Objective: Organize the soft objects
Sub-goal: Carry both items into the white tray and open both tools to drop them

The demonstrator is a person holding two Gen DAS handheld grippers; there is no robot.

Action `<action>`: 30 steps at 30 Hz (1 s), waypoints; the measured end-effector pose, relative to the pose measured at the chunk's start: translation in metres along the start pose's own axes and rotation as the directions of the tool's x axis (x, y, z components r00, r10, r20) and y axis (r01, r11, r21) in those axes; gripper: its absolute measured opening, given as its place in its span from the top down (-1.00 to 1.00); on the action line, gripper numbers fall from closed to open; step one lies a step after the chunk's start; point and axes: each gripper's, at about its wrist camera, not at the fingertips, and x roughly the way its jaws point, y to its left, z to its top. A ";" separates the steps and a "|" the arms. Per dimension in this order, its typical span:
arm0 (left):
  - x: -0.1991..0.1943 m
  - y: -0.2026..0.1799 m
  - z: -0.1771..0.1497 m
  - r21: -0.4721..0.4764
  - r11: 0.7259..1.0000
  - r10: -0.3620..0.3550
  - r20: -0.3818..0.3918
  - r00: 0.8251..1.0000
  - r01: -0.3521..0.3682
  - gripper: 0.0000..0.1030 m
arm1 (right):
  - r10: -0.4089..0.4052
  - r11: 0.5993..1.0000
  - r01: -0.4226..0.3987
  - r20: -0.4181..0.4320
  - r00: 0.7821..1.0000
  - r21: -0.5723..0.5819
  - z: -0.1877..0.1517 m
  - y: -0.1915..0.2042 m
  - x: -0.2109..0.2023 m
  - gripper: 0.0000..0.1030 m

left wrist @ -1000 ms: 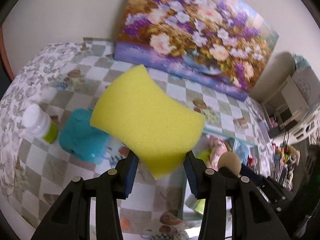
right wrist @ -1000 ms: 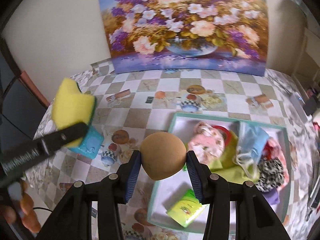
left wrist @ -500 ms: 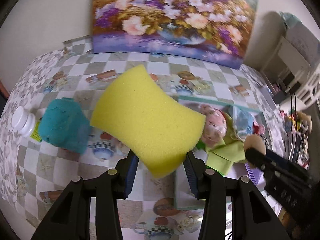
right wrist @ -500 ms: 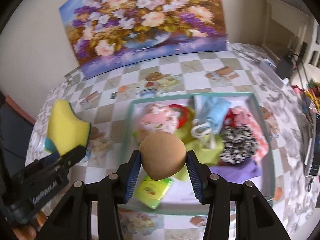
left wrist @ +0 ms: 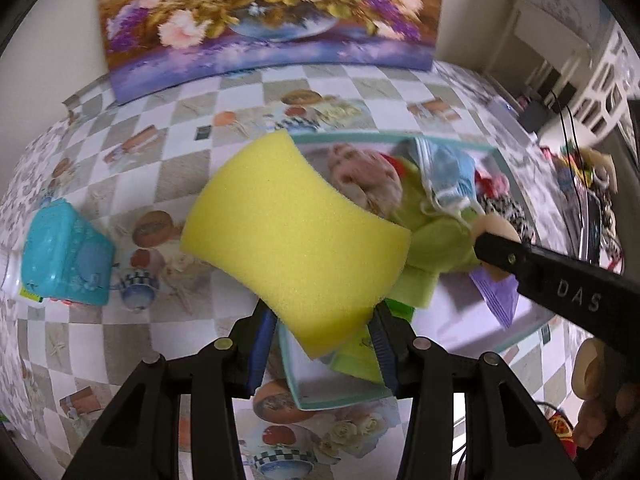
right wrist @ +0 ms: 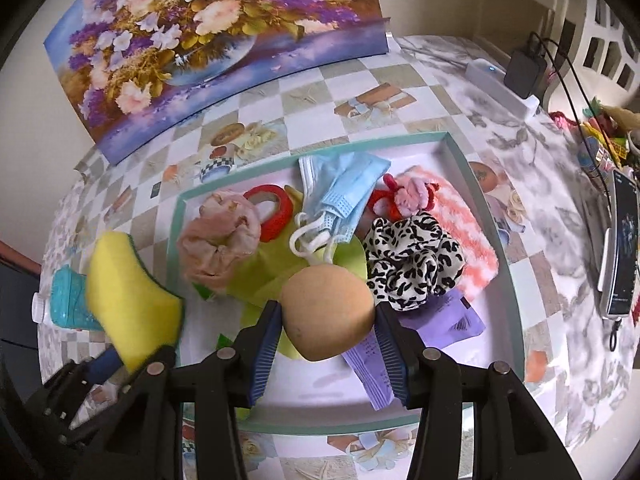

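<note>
We see a table covered in a checkered, picture-printed cloth (right wrist: 320, 92), and on it a shallow white tray with a teal rim (right wrist: 460, 152) filled with soft fabric items. Our left gripper (left wrist: 320, 344) pinches a yellow waisted foam sponge (left wrist: 292, 236) above the tray's near-left corner. Our right gripper (right wrist: 328, 340) squeezes a tan egg-shaped makeup sponge (right wrist: 328, 312) over the tray's middle.

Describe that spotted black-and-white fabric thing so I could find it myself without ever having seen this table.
Start at the shallow teal-rimmed tray lying on the checkered tablecloth in front of the flower painting. In its right half, between the blue face mask and the fuzzy pink-and-white striped cloth, lies the scrunchie, a ruffled ring, the only leopard-print piece there.
</note>
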 end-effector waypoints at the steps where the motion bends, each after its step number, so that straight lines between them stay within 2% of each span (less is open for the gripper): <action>1: 0.002 -0.002 -0.001 0.005 1.000 -0.006 -0.008 1.000 0.006 0.06 | 0.001 1.000 -0.001 -0.001 1.000 -0.002 0.000 0.001 0.000 0.00; 10: 0.020 -0.012 -0.006 0.030 0.999 -0.033 -0.066 0.997 0.036 0.06 | 0.000 1.000 0.000 -0.019 1.000 -0.012 0.000 0.004 0.004 -0.01; 14: 0.033 -0.013 -0.009 0.030 0.999 -0.031 -0.106 0.994 0.034 0.05 | -0.003 1.000 0.002 -0.058 0.998 -0.016 -0.002 0.004 0.017 -0.01; 18: 0.037 -0.014 -0.010 0.041 0.999 -0.025 -0.106 0.994 0.030 0.05 | 0.000 1.000 -0.001 -0.102 0.995 -0.003 -0.004 0.002 0.030 -0.01; 23: 0.039 -0.015 -0.010 0.027 0.998 -0.048 -0.143 0.989 0.052 0.00 | 0.000 1.000 0.000 -0.096 0.995 0.000 -0.004 0.003 0.028 -0.05; 26: 0.032 -0.018 -0.010 0.033 0.997 -0.061 -0.132 0.989 0.066 -0.17 | -0.010 1.000 0.010 -0.082 0.997 -0.002 -0.003 0.003 0.023 -0.07; 30: 0.023 -0.023 -0.009 0.049 0.996 -0.064 -0.123 0.990 0.070 -0.19 | -0.013 1.000 0.012 -0.060 0.998 -0.008 -0.001 0.006 0.015 -0.16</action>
